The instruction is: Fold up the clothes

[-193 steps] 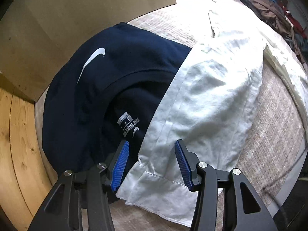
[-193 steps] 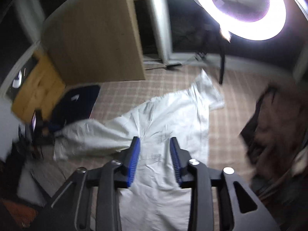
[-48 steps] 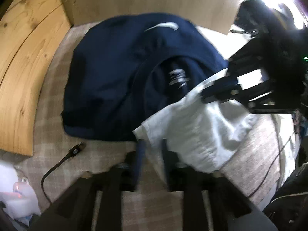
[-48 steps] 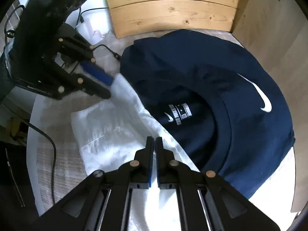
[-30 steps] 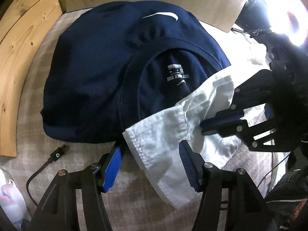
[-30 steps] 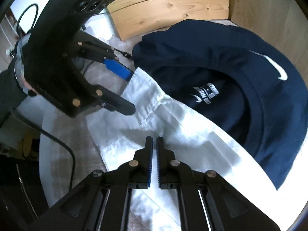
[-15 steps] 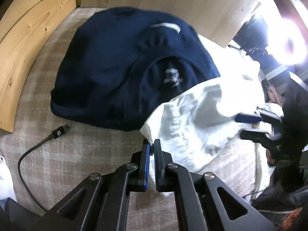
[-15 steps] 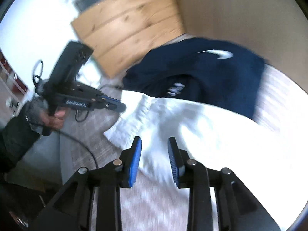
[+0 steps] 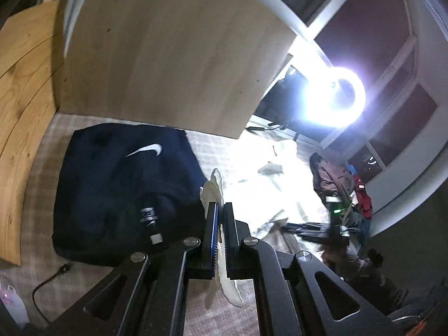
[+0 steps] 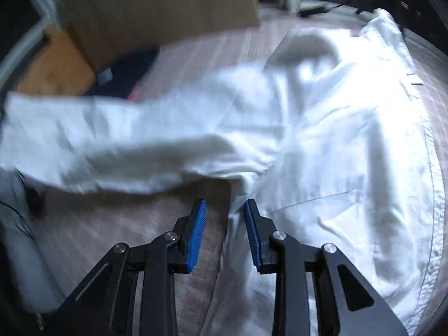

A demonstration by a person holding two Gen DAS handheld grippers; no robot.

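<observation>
My left gripper (image 9: 221, 210) is shut on the cuff end of the white shirt's sleeve (image 9: 214, 184), lifted off the bed; cloth hangs out below the pads. Left of it lies a folded navy shirt (image 9: 120, 184) with a white swoosh. In the right wrist view the white shirt (image 10: 336, 140) lies spread on the plaid bed cover (image 10: 126, 224), and its sleeve (image 10: 112, 145) stretches raised to the left. My right gripper (image 10: 225, 207) is open just above the shirt's side edge below the armpit. That edge shows between the fingers, with the pads off the cloth.
A pale wooden board (image 9: 168, 56) stands behind the navy shirt, with a plank headboard (image 9: 19, 84) at the left. A bright ring light (image 9: 333, 98) glares at the back. Dark clothes (image 9: 336, 179) are piled at the far right. A cable (image 9: 47, 282) lies near the left.
My left gripper closed on the sleeve cuff and rose with it. My right gripper let go of the sleeve, opened, and swung over to the shirt's body.
</observation>
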